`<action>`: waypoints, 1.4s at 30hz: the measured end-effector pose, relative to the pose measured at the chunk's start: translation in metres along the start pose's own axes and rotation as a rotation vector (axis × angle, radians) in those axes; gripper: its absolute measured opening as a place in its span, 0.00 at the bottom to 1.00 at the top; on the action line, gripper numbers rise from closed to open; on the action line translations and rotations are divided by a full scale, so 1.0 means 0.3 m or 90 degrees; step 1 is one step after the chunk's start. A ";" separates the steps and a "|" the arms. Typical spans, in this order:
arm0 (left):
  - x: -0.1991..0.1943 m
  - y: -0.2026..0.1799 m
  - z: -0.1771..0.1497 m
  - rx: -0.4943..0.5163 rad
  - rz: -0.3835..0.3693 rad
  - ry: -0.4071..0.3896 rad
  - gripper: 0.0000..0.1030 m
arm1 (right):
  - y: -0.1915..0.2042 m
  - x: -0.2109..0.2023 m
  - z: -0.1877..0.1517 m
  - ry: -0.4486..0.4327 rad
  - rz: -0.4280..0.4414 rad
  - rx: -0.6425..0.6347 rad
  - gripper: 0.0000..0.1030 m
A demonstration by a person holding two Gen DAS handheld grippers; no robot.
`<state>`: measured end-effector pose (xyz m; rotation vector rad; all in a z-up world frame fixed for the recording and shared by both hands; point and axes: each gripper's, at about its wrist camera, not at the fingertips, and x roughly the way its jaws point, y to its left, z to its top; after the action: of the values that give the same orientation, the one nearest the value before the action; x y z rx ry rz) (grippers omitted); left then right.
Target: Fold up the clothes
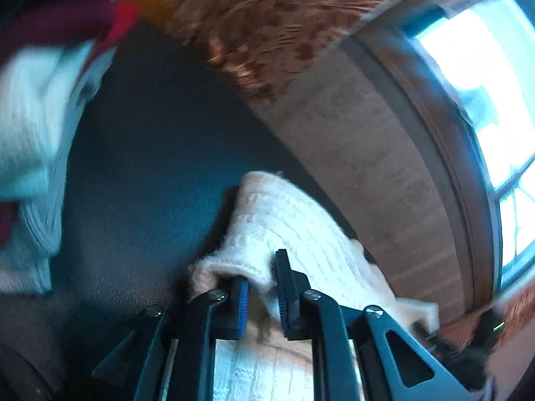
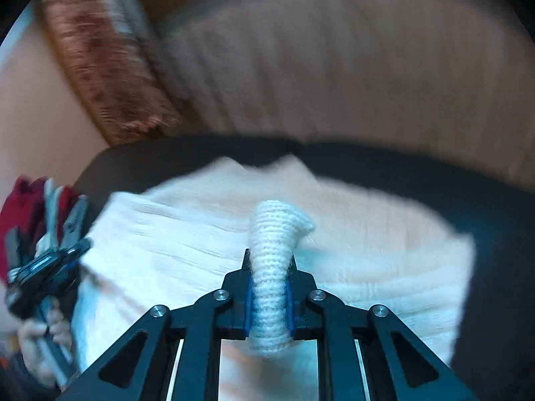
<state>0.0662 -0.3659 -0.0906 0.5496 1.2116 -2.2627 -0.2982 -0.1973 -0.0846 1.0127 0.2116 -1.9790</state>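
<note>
A cream knit sweater (image 2: 187, 234) lies spread on a dark leather-like surface (image 2: 434, 177). My right gripper (image 2: 270, 264) is shut on a raised fold of the knit, which stands up between the blue pads. In the left wrist view, my left gripper (image 1: 262, 284) is shut on an edge of the same sweater (image 1: 294, 220), the knit bunched between its fingers. In the right wrist view the left gripper (image 2: 75, 250) shows blurred at the sweater's left edge.
Other clothes, white (image 1: 30, 117) and dark red (image 2: 23, 207), lie at the left of the dark surface (image 1: 150, 150). A brown patterned cloth (image 1: 267, 26) and a pale ribbed cushion (image 2: 334, 67) rise behind it. A bright window (image 1: 485, 100) is at the right.
</note>
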 end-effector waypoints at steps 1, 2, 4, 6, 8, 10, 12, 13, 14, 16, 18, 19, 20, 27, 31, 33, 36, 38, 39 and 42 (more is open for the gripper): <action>-0.001 -0.005 -0.012 0.026 0.006 0.007 0.12 | 0.010 -0.041 -0.014 -0.015 -0.020 -0.018 0.14; 0.002 -0.004 -0.025 0.045 0.009 0.018 0.12 | 0.019 -0.081 -0.030 -0.029 -0.041 -0.034 0.14; 0.024 0.017 -0.057 0.055 0.013 0.054 0.12 | -0.033 -0.066 -0.095 0.013 -0.072 -0.019 0.14; 0.021 0.028 -0.067 0.060 0.023 0.067 0.15 | -0.083 -0.035 -0.160 0.048 -0.080 0.012 0.15; 0.006 0.032 -0.067 0.067 0.038 0.070 0.15 | -0.120 -0.026 -0.199 0.055 -0.080 0.040 0.17; -0.024 0.012 -0.058 0.078 0.041 0.081 0.16 | -0.140 -0.043 -0.208 0.031 -0.072 0.064 0.31; -0.076 -0.021 -0.044 0.095 0.019 0.069 0.21 | -0.144 -0.059 -0.209 0.016 -0.069 0.068 0.43; -0.099 -0.036 -0.033 0.104 0.015 0.050 0.21 | -0.135 -0.066 -0.206 0.015 -0.076 0.059 0.46; -0.112 -0.048 -0.012 0.107 0.017 0.033 0.23 | -0.122 -0.084 -0.200 -0.002 -0.083 0.049 0.47; -0.107 -0.060 0.052 0.095 0.036 0.002 0.31 | -0.097 -0.121 -0.186 -0.038 -0.098 0.029 0.48; -0.050 -0.051 0.121 0.065 0.048 0.015 0.36 | -0.066 -0.158 -0.173 -0.076 -0.098 0.013 0.58; -0.008 -0.041 0.152 0.050 0.053 0.033 0.36 | -0.045 -0.168 -0.164 -0.092 -0.084 0.004 0.69; 0.044 -0.028 0.178 0.039 0.064 0.055 0.38 | -0.023 -0.162 -0.158 -0.095 -0.068 -0.010 0.73; 0.290 0.059 0.288 0.011 0.091 0.147 0.45 | 0.011 -0.029 -0.195 -0.047 -0.012 -0.046 0.76; 0.309 0.066 0.300 0.022 0.038 0.163 0.47 | -0.082 -0.005 -0.224 -0.030 0.022 0.010 0.80; 0.309 0.063 0.299 0.032 0.013 0.168 0.47 | -0.103 -0.009 -0.231 -0.032 0.040 0.028 0.80; 0.337 0.040 0.284 0.051 -0.028 0.199 0.47 | -0.104 -0.012 -0.236 -0.030 0.044 0.019 0.86; 0.357 0.008 0.277 0.063 -0.038 0.227 0.43 | -0.091 -0.004 -0.235 -0.024 0.043 0.004 0.91; 0.366 -0.003 0.273 0.064 -0.048 0.247 0.35 | -0.085 0.000 -0.234 -0.020 0.043 -0.003 0.94; 0.318 -0.035 0.266 0.084 -0.044 0.236 0.12 | -0.060 0.033 -0.225 -0.013 0.040 -0.018 0.97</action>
<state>-0.0241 -0.4521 -0.0964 1.0280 1.2716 -2.3804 -0.2762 -0.1595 -0.1399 0.9687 0.1945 -1.9233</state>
